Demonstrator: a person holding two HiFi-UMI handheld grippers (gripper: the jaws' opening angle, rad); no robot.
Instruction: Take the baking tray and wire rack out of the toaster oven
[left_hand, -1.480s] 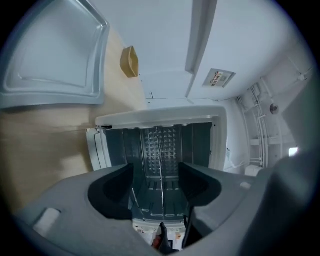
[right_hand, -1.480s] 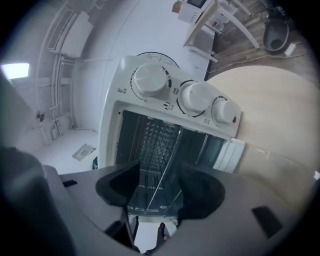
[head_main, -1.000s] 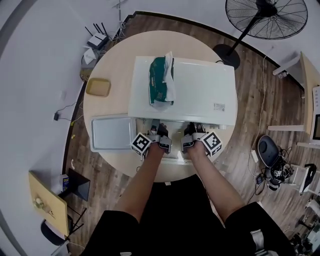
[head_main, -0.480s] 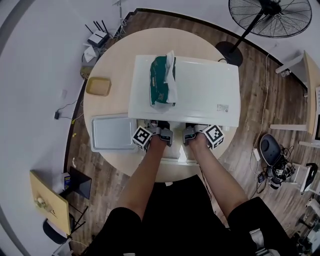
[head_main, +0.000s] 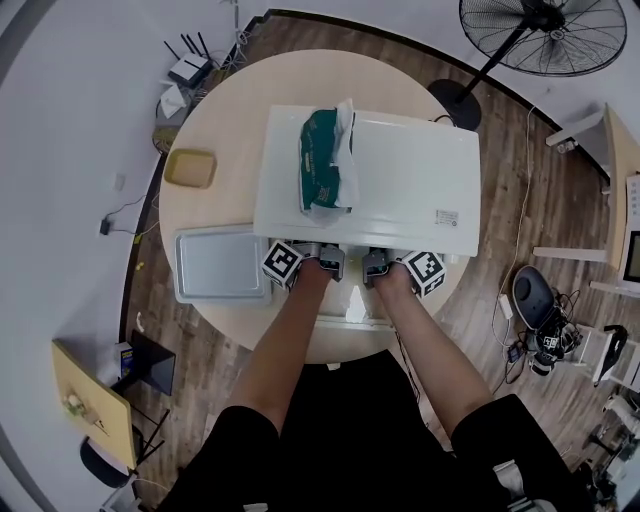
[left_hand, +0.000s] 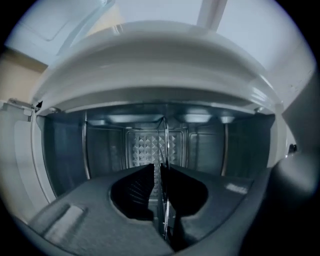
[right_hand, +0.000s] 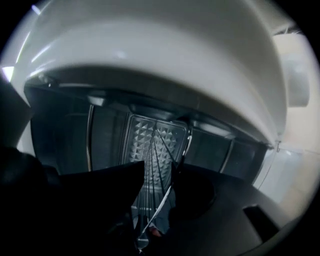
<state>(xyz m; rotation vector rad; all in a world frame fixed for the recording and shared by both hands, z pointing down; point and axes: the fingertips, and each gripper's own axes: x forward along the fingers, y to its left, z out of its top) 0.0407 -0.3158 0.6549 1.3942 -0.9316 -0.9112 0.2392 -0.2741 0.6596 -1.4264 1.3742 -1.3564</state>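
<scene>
Baking tray (head_main: 222, 264): already out; lies flat at the left edge of the surface (head_main: 230, 120), just beside the toaster oven (head_main: 400, 170)
Wire rack (left_hand: 161, 145): inside the oven's open cavity, front edge toward the person; seen edge-on, so which rail it sits on I cannot tell
Left claw (left_hand: 156, 172): at the oven mouth, pointing level; jaws have just been closing and stand nearly together, clamped on the rack's front wire
Right claw (right_hand: 157, 175): at the mouth beside the left one; jaws have just been closing but remain apart, the rack's wires between them and not yet pinched
Step in hand: by my judgement, securing a two-point hold on the rack before drawing it out
Risk, uneven grip: if the pull starts while only the left side holds, the rack may skew and jam against the side rails
Risk, thin wire: a smooth, narrow wire could slip from the pads; the rack would then drop inside the cavity
Risk, oven shift: a jammed rack could drag the oven toward the near edge of the surface; the tissue pack (head_main: 325, 160) on its top might slide
Set-down: room looks tight near the tray
</scene>
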